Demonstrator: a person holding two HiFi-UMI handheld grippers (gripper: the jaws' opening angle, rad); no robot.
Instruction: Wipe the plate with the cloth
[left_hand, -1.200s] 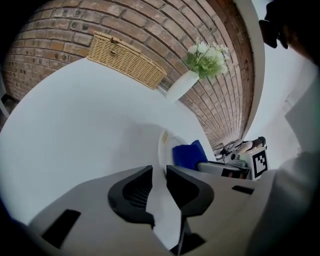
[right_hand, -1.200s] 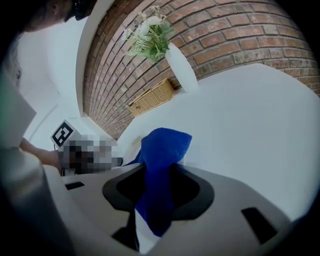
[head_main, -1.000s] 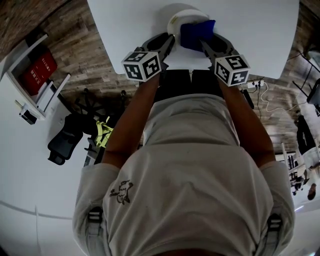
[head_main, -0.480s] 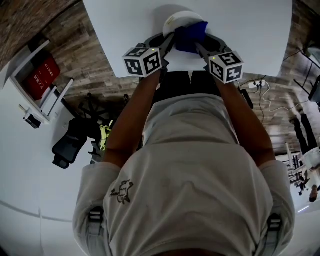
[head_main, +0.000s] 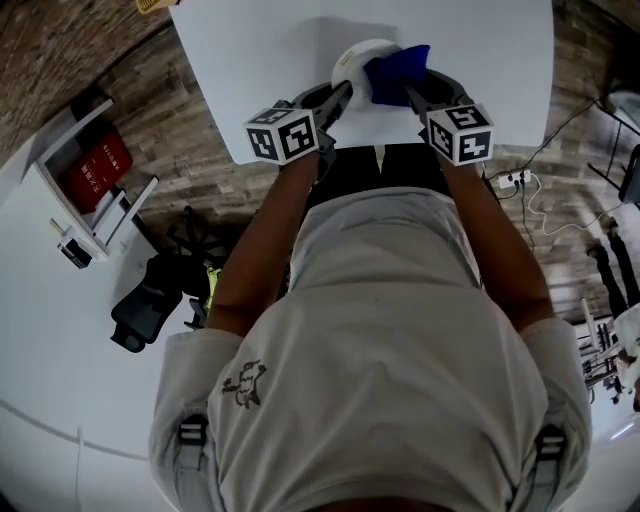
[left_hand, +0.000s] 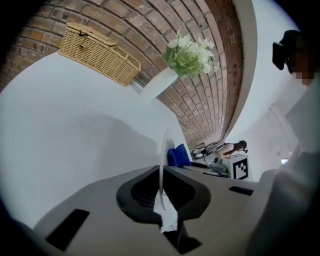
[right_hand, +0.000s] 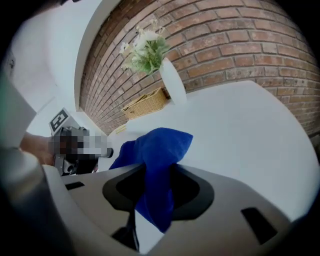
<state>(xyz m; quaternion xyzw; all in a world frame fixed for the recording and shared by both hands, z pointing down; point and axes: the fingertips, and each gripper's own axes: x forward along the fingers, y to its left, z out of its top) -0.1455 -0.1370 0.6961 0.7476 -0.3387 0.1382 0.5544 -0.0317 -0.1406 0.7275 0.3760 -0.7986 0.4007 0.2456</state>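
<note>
Head view: your left tool (head_main: 336, 98) and right tool (head_main: 408, 95) meet at top centre of the frame, over the white bench (head_main: 250, 60). The white plate (head_main: 352, 60) sits at the left tool's tip. The blue cloth (head_main: 396, 68) is bunched at the right tool's tip, against the plate's right side. The two are together probably bc one tool steadies the plate while the other rubs.

Left tool view: the jaws have just been closing and the plate's rim is between them. They are now pinching the plate (left_hand: 162, 165), which stands on edge and shows as a thin white line at centre frame. Gripping by the rim leaves both faces free to wipe, I'd say. The cloth (left_hand: 178, 155) peeks out just right of the plate. A wicker basket (left_hand: 97, 52) sits upper left and a vase w/ flowers (left_hand: 185, 57) upper centre, both well apart from the work.

Right tool view: the jaws are pressed on a fold of the cloth (right_hand: 155, 165) at centre frame. The free end puffs out ahead of the tips and a tail hangs below. The wad sticking out in front looks right for wiping, as soft cloth, not jaw, meets the plate. The plate itself is not clear here.
</note>
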